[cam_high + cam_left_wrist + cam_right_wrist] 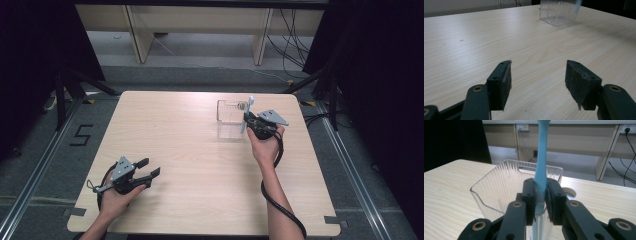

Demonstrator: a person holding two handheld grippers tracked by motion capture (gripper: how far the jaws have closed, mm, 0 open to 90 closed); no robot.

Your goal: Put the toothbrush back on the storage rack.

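The landmark here is the clear ribbed container (230, 119), a square-sided transparent box standing upright on the far right part of the desk (200, 150). The right gripper (248, 119) sits at the container's right edge with its jaws closed on a slim light-blue utensil (541, 165), pinched low on its handle so the rest rises straight up past the container's rim. Held upright like that, directly over the near wall of the container, the blue piece looks poised either to go down into the box or to come up out of it; which one cannot be told. What the lower end of the utensil is, and whether it touches the container's floor, is hidden behind the jaws.

The left gripper (150, 167) rests well apart from the container, toward the near left of the desk, its jaws spread wide and holding nothing, probably parked out of the way until needed.

The desk is pale wood-grain laminate, bare around the container. Beyond the container lie a grey floor, light wooden furniture legs, trailing black cables and wall sockets; dark curtains hang at both sides, and a "5" is marked on the floor to the left
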